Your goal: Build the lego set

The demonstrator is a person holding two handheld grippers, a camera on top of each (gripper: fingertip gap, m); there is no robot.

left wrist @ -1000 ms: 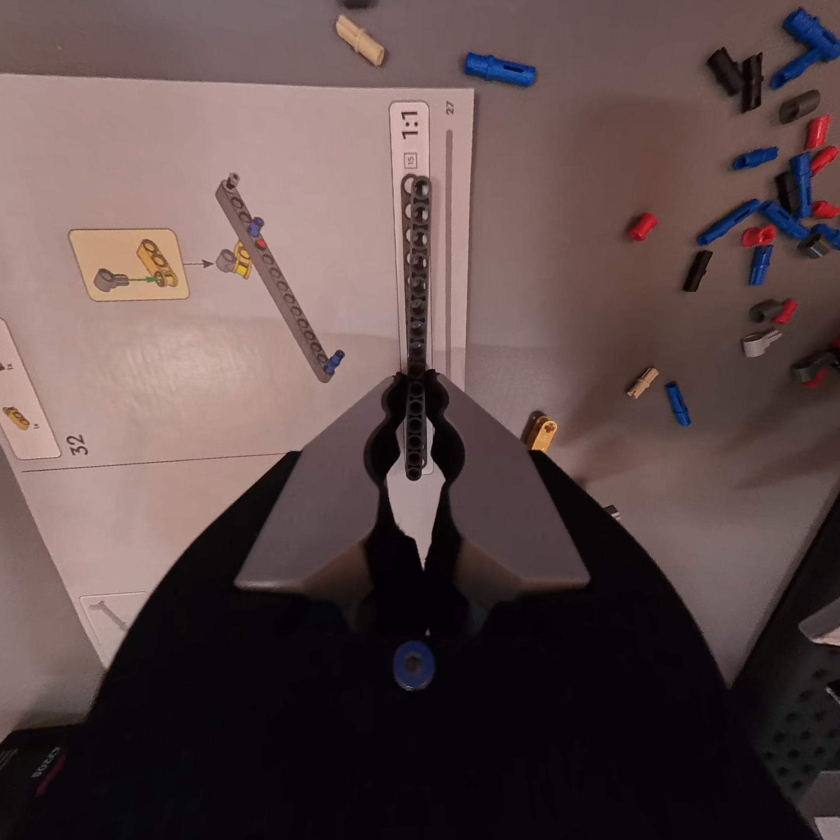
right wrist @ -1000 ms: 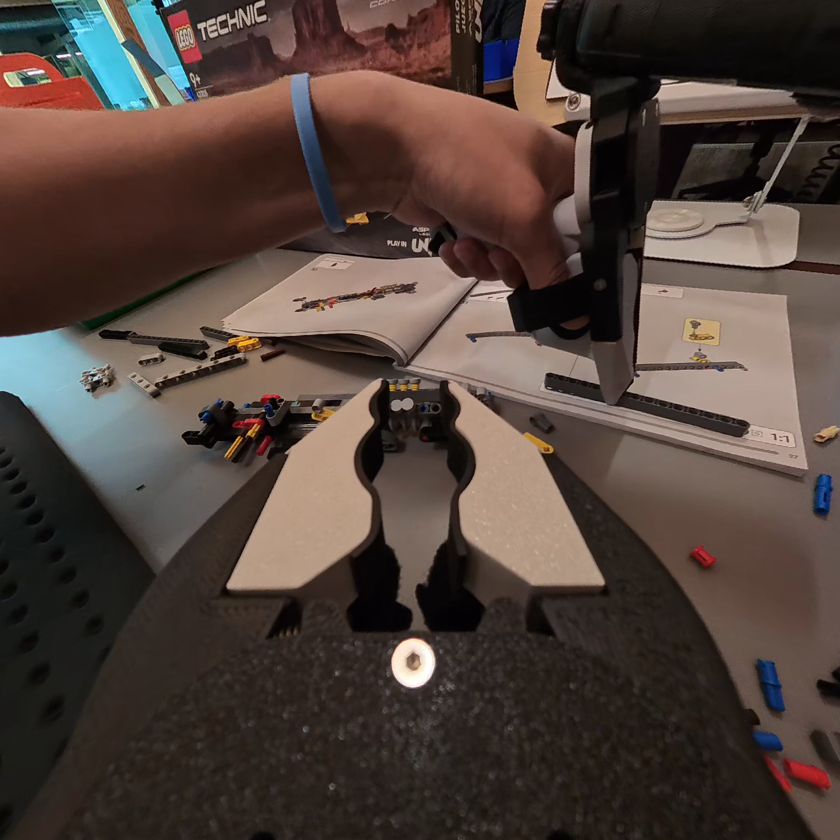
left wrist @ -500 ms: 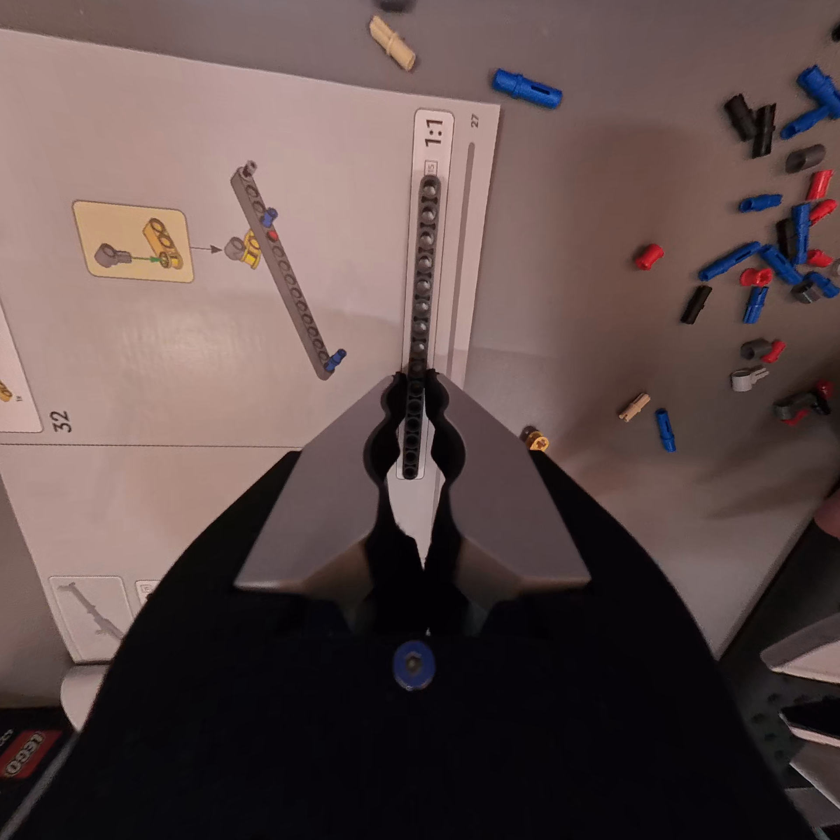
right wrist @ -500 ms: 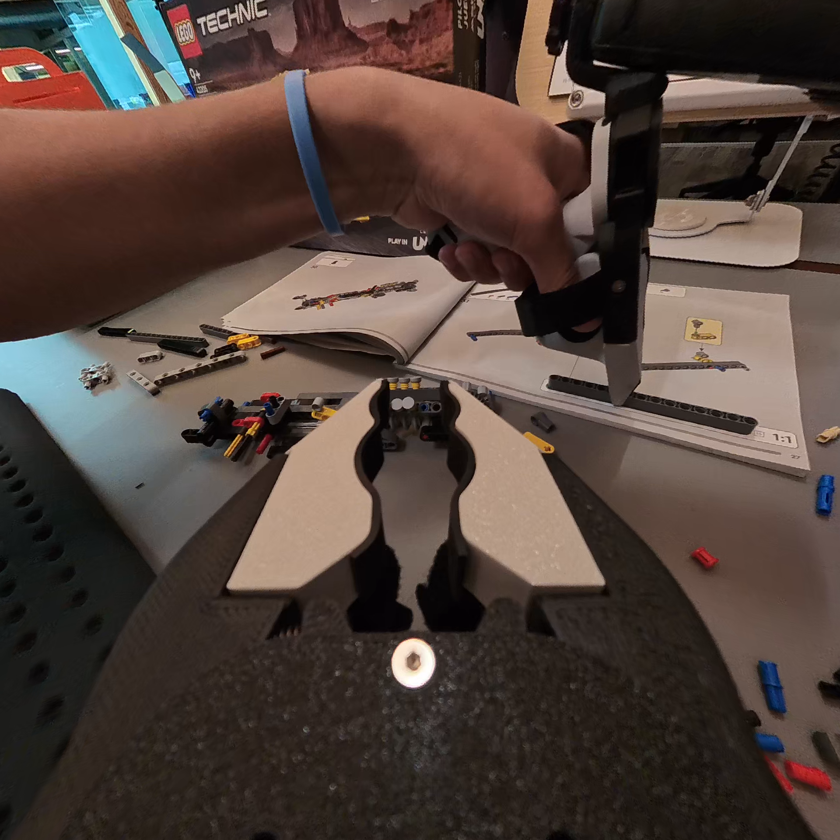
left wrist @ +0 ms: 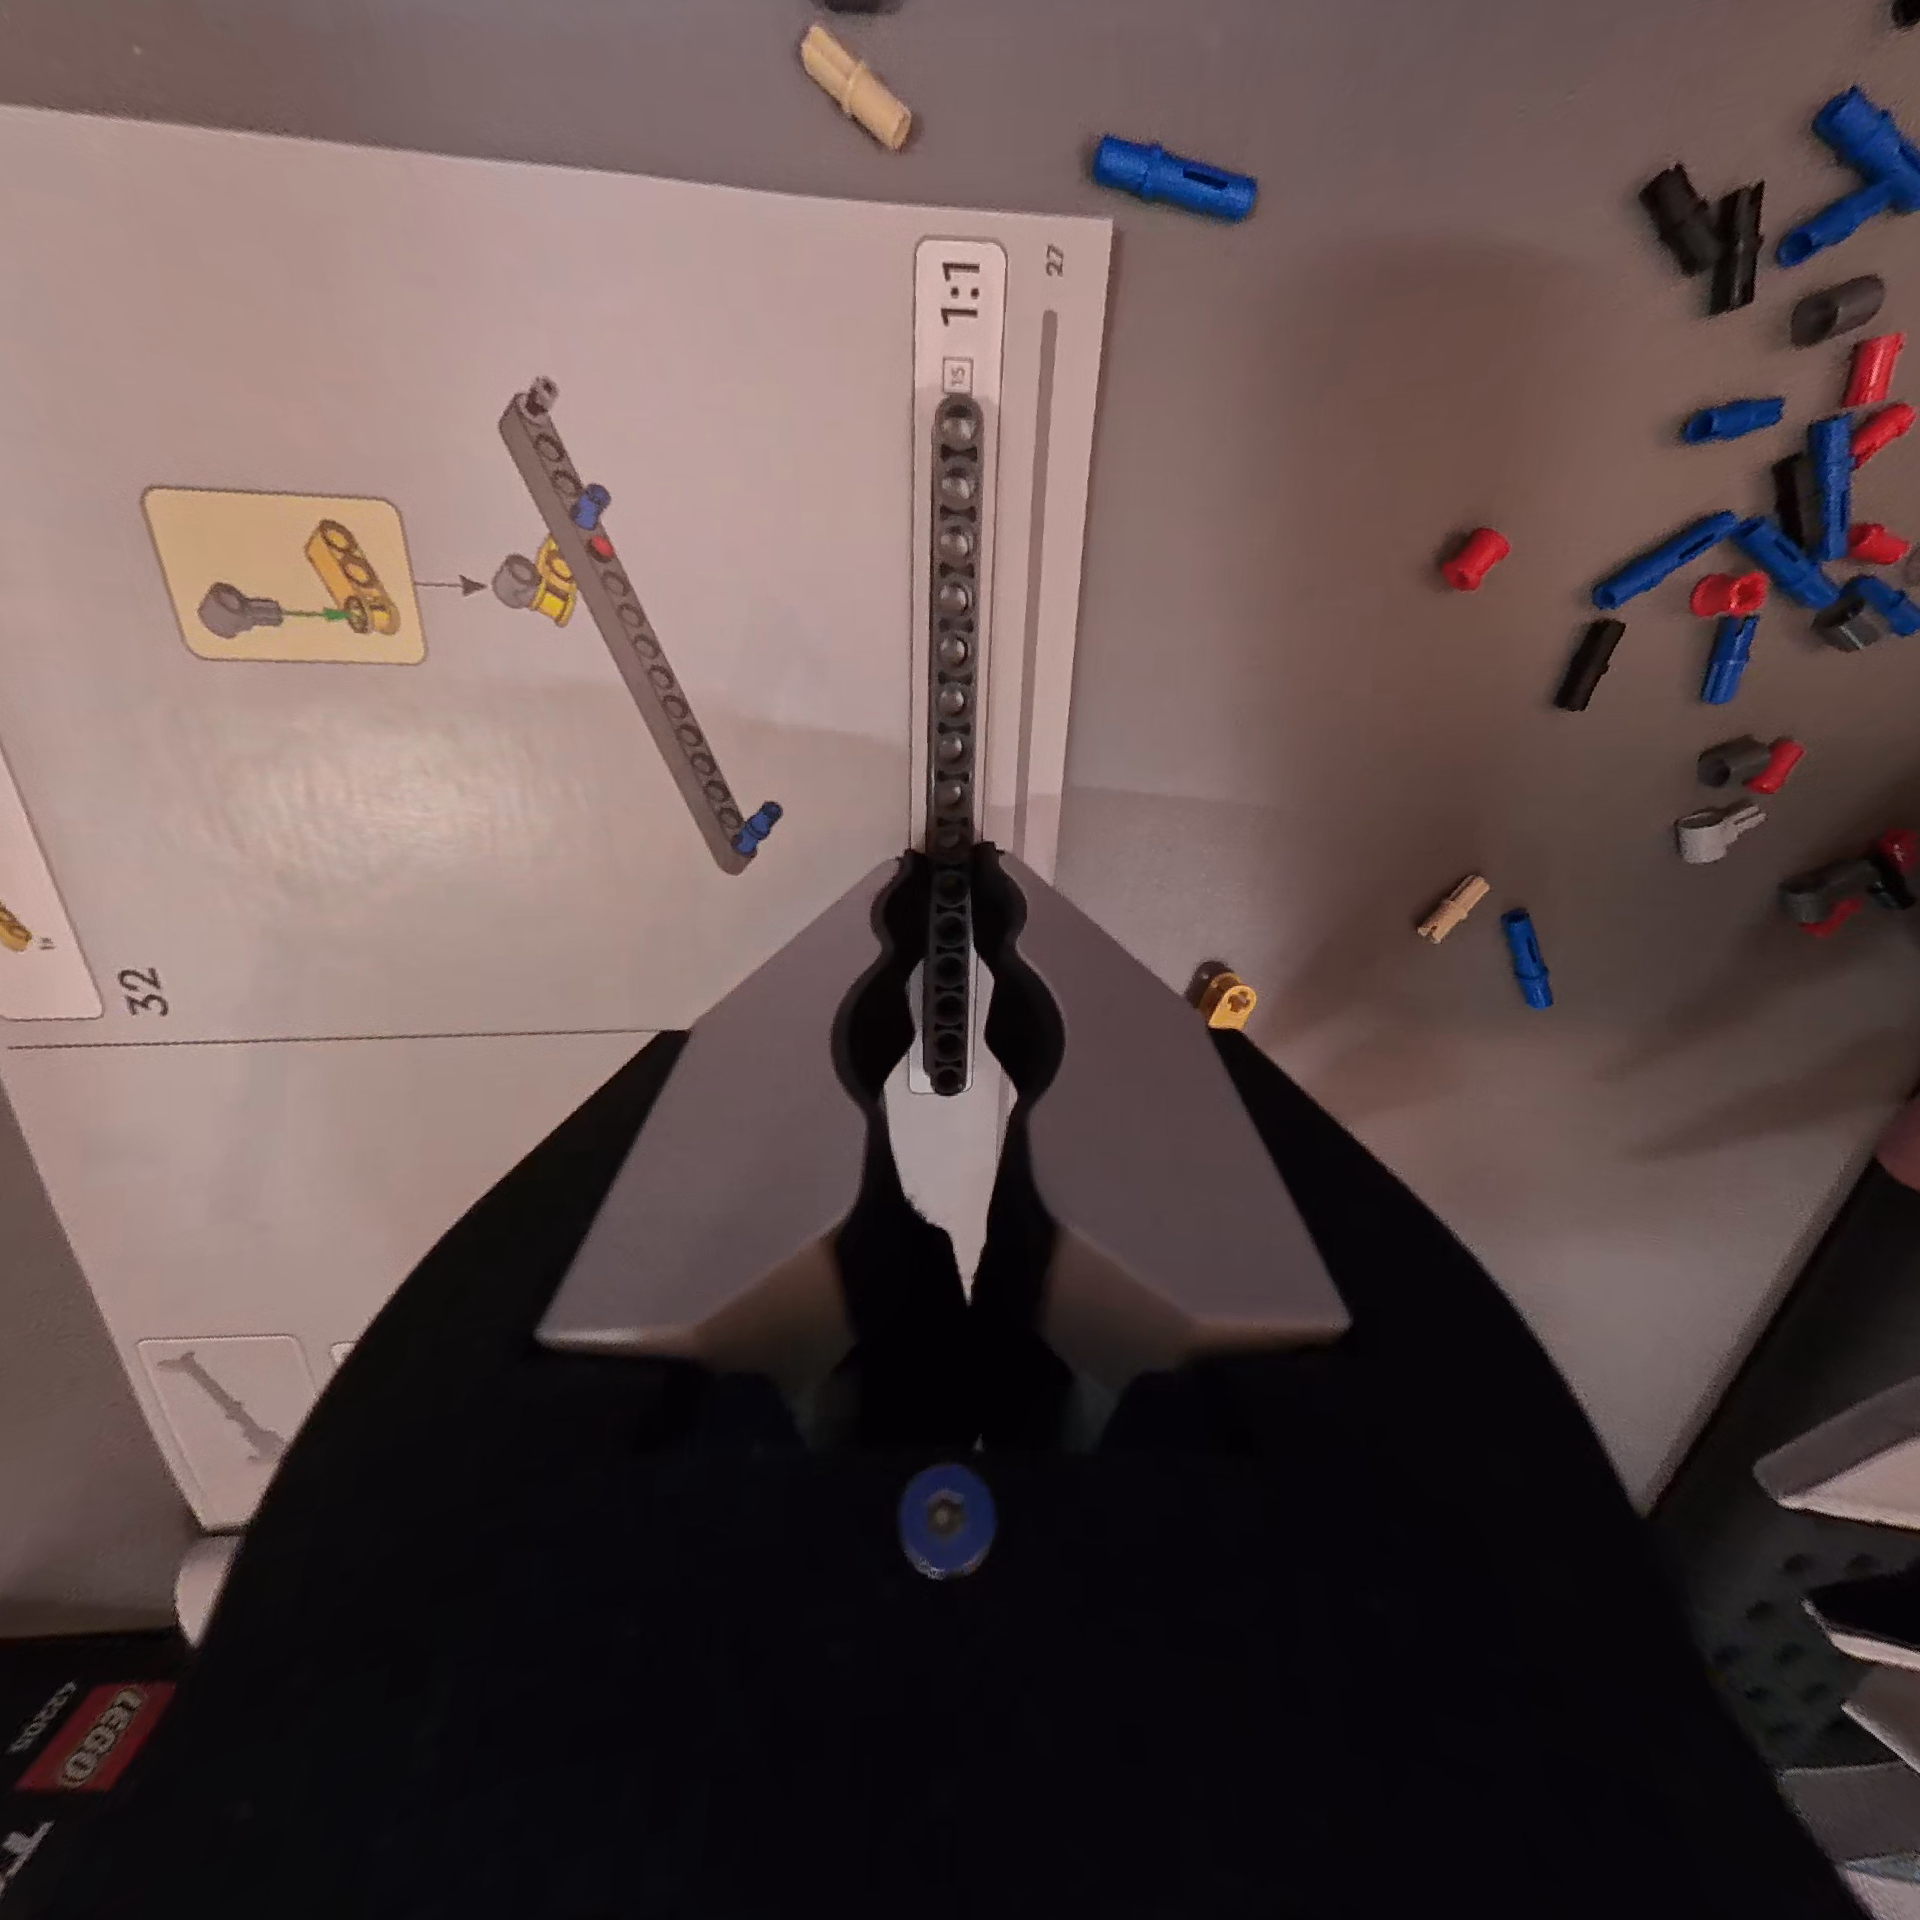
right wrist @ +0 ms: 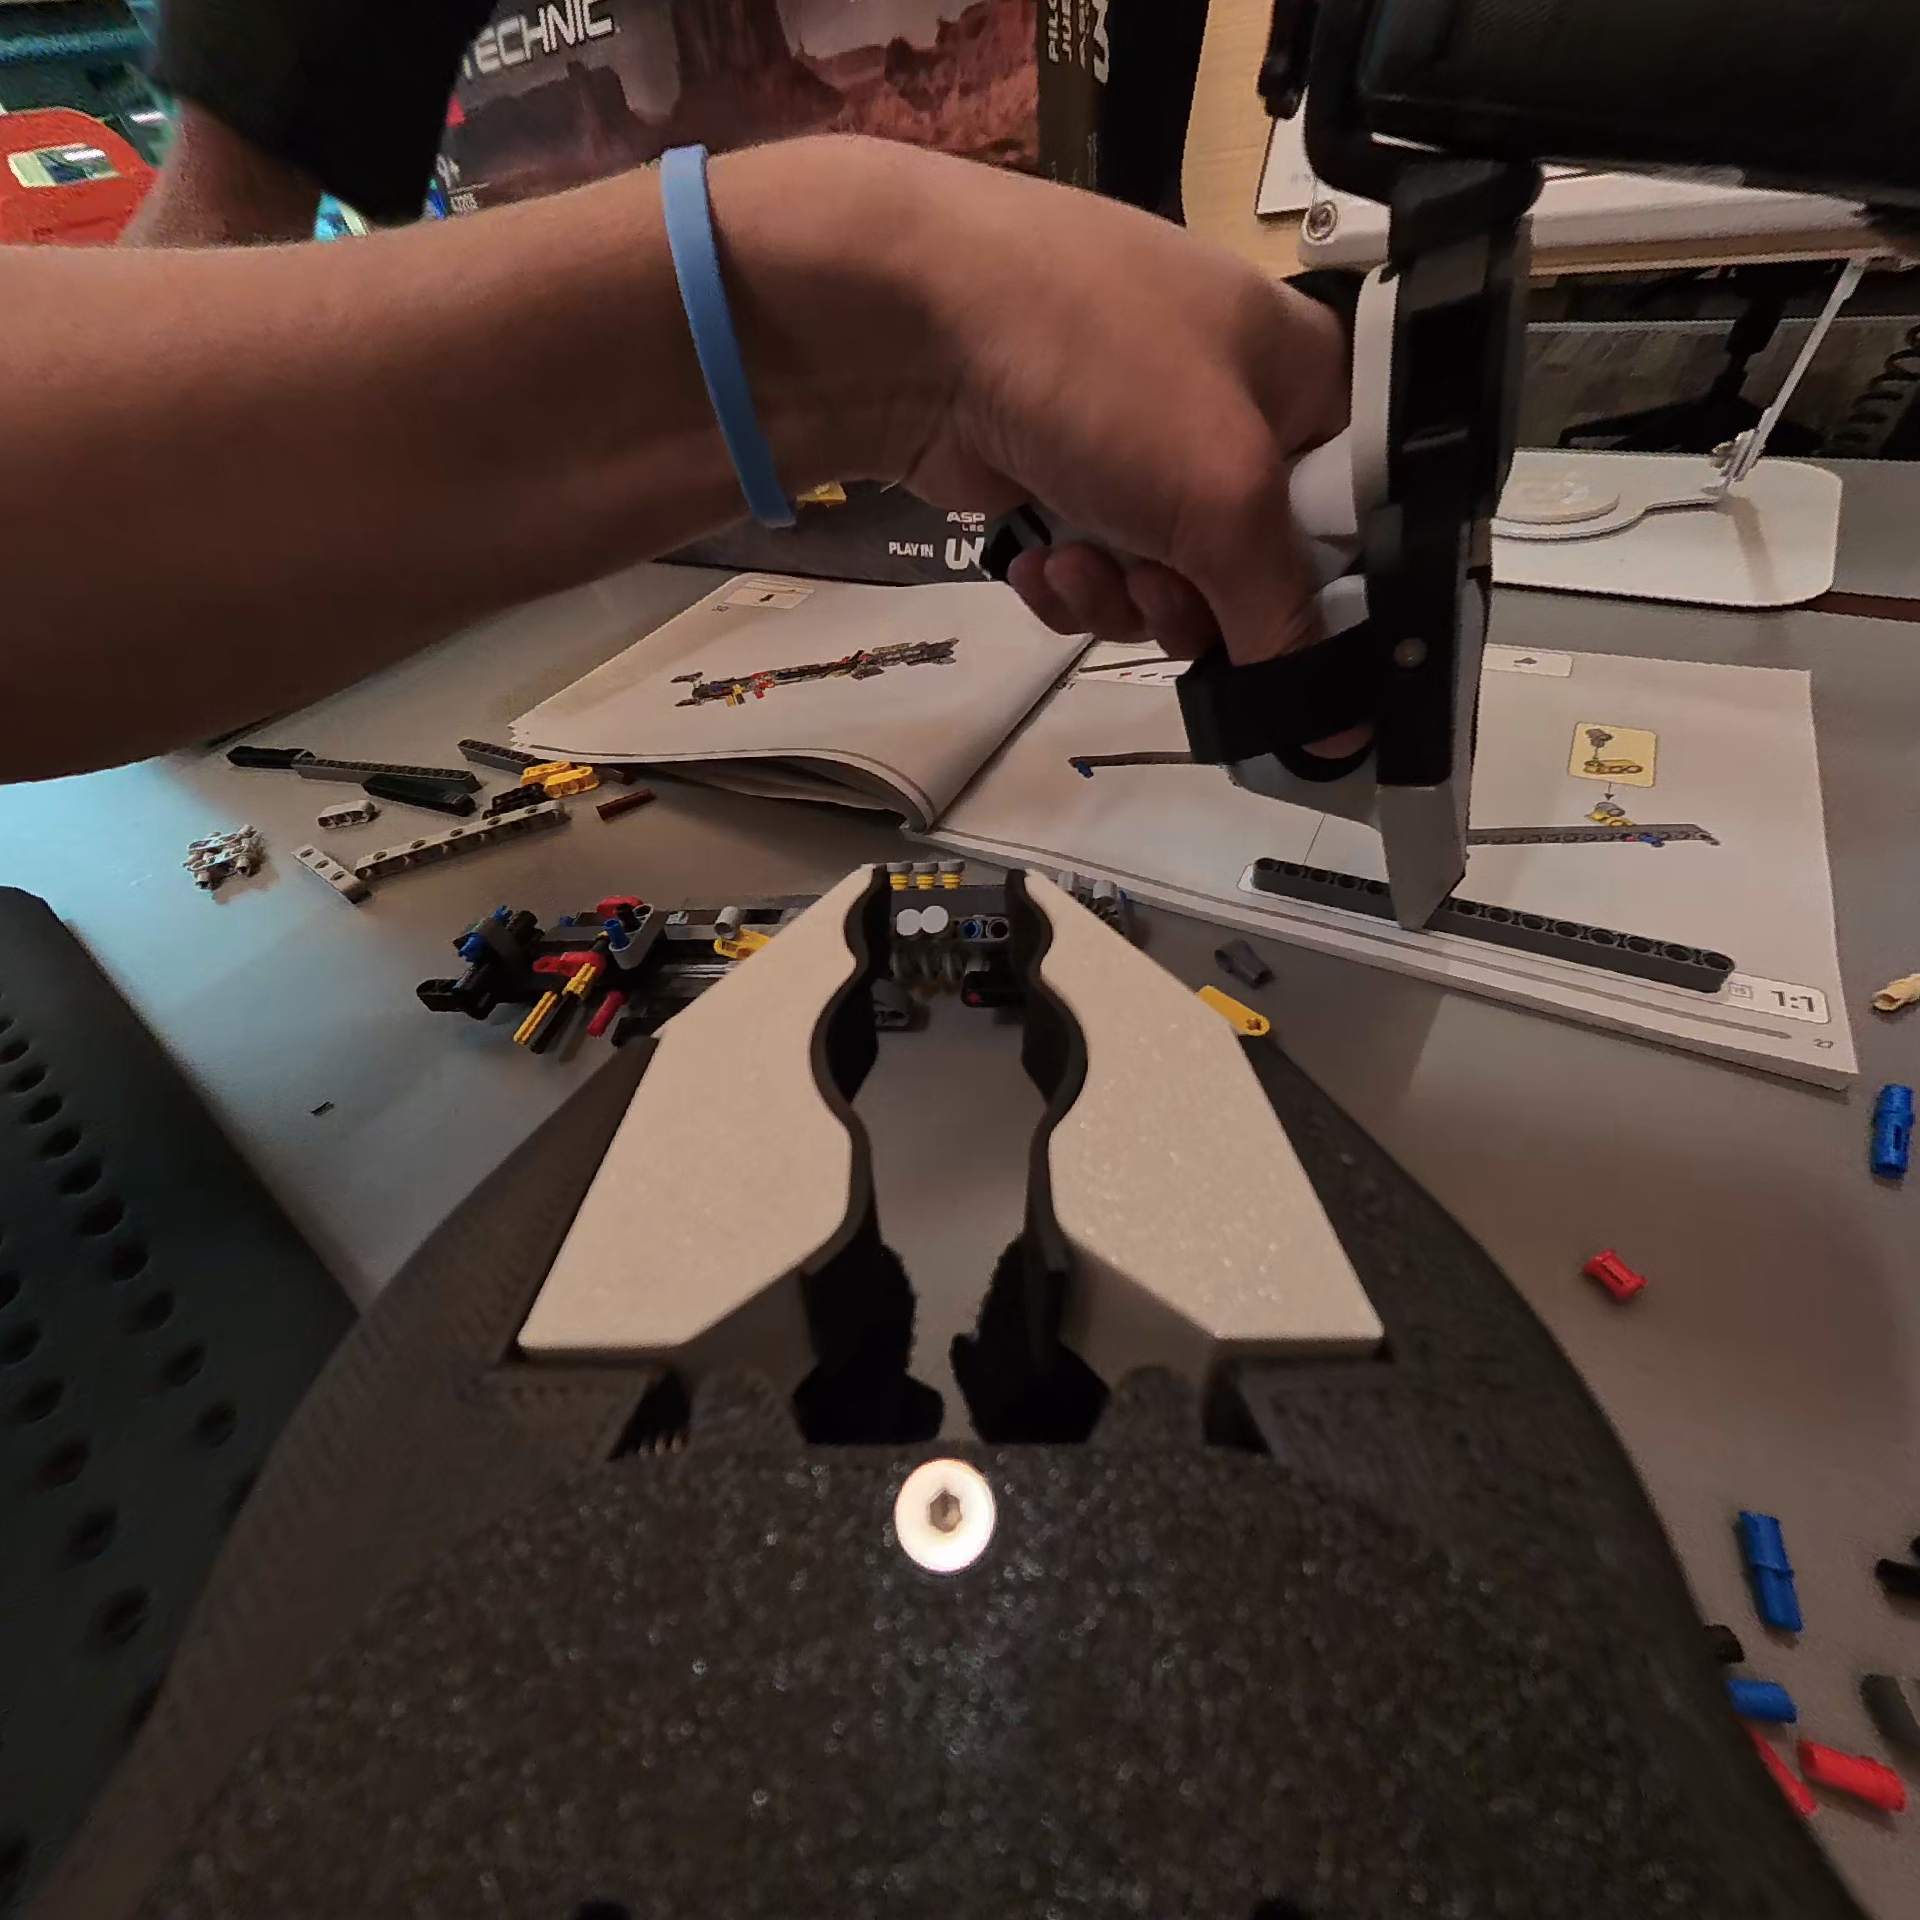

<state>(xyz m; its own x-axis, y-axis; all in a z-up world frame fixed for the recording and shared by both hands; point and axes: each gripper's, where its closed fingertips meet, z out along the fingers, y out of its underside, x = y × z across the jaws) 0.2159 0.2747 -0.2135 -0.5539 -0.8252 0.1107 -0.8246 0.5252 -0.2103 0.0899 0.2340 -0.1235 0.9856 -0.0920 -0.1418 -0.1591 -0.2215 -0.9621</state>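
Beam pinched on the booklet page

Beam (left wrist: 956,623): a long, dark grey Lego strip pierced by a row of round holes, lying flat on the open booklet (left wrist: 416,790), along the printed scale bar near the page's edge. The booklet rests on a grey table (left wrist: 1299,468); loose pins (left wrist: 1766,540) in blue, red, black and tan are scattered beside it. A half-built model (right wrist: 623,935) and spare beams sit farther along, with the set's box (right wrist: 779,83) standing behind. The left gripper (left wrist: 951,868) points down onto the page, its tips pressed against the beam's sides about a third of the way along. The right gripper (right wrist: 940,883) hangs over the table with a gap between its fingers, holding nothing, well apart from the beam.
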